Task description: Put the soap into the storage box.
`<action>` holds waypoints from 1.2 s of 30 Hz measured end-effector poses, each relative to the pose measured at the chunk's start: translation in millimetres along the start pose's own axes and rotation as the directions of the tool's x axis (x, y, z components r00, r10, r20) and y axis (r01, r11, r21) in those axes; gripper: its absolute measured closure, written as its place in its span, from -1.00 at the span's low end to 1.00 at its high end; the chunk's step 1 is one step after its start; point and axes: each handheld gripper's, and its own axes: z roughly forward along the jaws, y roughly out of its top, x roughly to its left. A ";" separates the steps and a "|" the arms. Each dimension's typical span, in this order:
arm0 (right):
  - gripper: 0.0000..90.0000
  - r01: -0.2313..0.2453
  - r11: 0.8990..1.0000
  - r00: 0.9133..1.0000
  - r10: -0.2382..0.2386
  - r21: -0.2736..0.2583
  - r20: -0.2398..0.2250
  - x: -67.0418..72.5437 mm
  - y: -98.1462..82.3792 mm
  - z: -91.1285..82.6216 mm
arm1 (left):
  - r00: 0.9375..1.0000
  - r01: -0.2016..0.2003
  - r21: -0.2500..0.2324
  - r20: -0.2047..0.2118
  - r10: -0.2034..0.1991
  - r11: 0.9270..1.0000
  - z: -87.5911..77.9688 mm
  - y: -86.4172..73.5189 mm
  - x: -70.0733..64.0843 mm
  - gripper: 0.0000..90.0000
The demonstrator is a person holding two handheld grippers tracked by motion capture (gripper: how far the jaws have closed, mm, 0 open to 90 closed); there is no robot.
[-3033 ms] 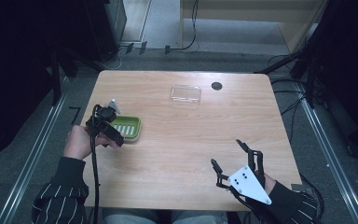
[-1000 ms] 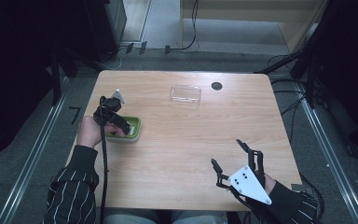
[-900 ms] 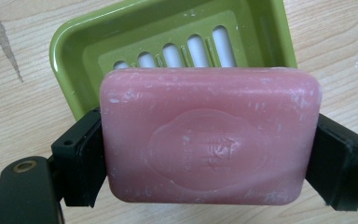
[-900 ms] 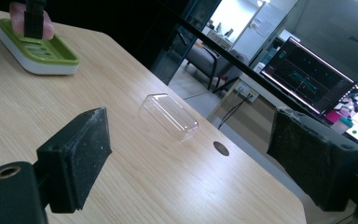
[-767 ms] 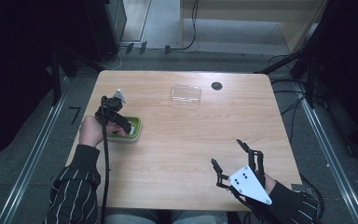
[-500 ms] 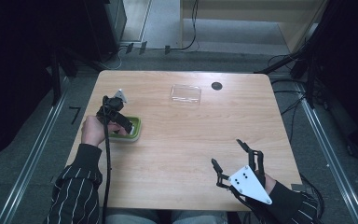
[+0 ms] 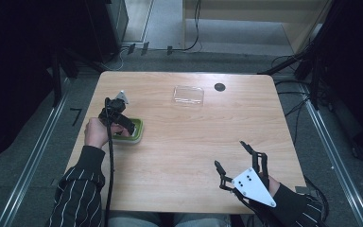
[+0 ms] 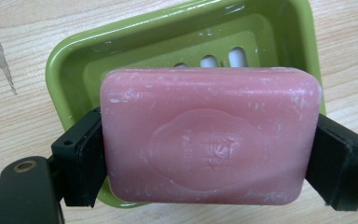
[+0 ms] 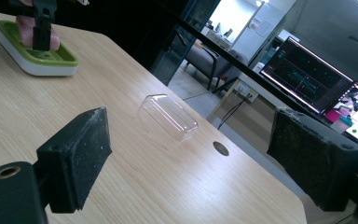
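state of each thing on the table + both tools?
Pink soap bar: gripped at its two ends, over the dish.
Green soap dish: on the table, open, drain slots visible.
Clear lid: off the dish, lying apart.
Left tool: shut on the soap.
Right tool: open, holding nothing.

High view looks down over the whole table. Left gripper view sits right above the dish; right gripper view looks low across the table, catching that dish too.

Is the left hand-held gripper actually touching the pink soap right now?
Touching. In the left gripper view both jaws of the left hand-held gripper press flat against the two ends of the pink soap, above the green dish.
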 end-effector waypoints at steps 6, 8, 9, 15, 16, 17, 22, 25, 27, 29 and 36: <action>-0.71 0.000 1.000 1.000 0.000 -0.001 0.000 -0.1 0.0 0.0 | 1.000 0.003 0.003 -0.006 -0.003 1.000 5.2 4.3 -1.2 -0.69; -0.71 0.002 1.000 1.000 -0.002 -0.001 0.001 -0.3 0.0 -0.1 | 1.000 0.008 0.004 -0.009 -0.008 1.000 7.7 5.2 -1.2 -0.69; -0.71 0.000 1.000 1.000 0.000 0.000 0.000 -0.3 0.0 -0.2 | 1.000 0.007 0.010 -0.010 -0.007 1.000 9.4 5.7 -0.9 -0.69; -0.71 -0.001 1.000 1.000 0.001 -0.001 0.000 -0.5 -0.2 -0.2 | 1.000 0.015 0.018 -0.014 -0.014 1.000 14.6 7.4 0.3 -0.69; -0.71 -0.001 1.000 1.000 0.001 -0.001 -0.001 -0.6 -0.1 -0.2 | 1.000 0.015 0.022 -0.013 -0.015 1.000 15.3 7.7 0.1 -0.69; -0.71 -0.001 1.000 1.000 0.001 0.000 -0.001 -0.6 -0.1 -0.2 | 1.000 0.016 0.024 -0.014 -0.015 1.000 15.9 7.9 0.1 -0.69; -0.71 0.003 1.000 1.000 -0.003 0.001 -0.001 0.0 0.1 0.4 | 1.000 0.025 0.038 -0.019 -0.024 0.999 20.0 8.6 1.0 -0.69; -0.71 0.001 1.000 1.000 -0.001 0.000 0.000 -0.1 0.1 0.2 | 0.999 0.034 0.047 -0.023 -0.033 0.998 22.2 8.0 3.3 -0.69; -0.71 0.002 1.000 1.000 -0.002 -0.004 0.002 -0.2 0.0 0.0 | 0.999 0.038 0.048 -0.025 -0.037 0.998 22.1 7.9 4.0 -0.69; -0.71 0.000 1.000 1.000 0.000 -0.002 0.001 -0.3 -0.1 -0.3 | 0.999 0.038 0.048 -0.029 -0.036 0.998 22.3 7.9 3.8 -0.69; -0.71 -0.001 1.000 1.000 0.001 -0.003 0.000 -0.4 -0.2 -0.7 | 0.999 0.037 0.053 -0.032 -0.035 0.998 21.7 8.0 2.5 -0.69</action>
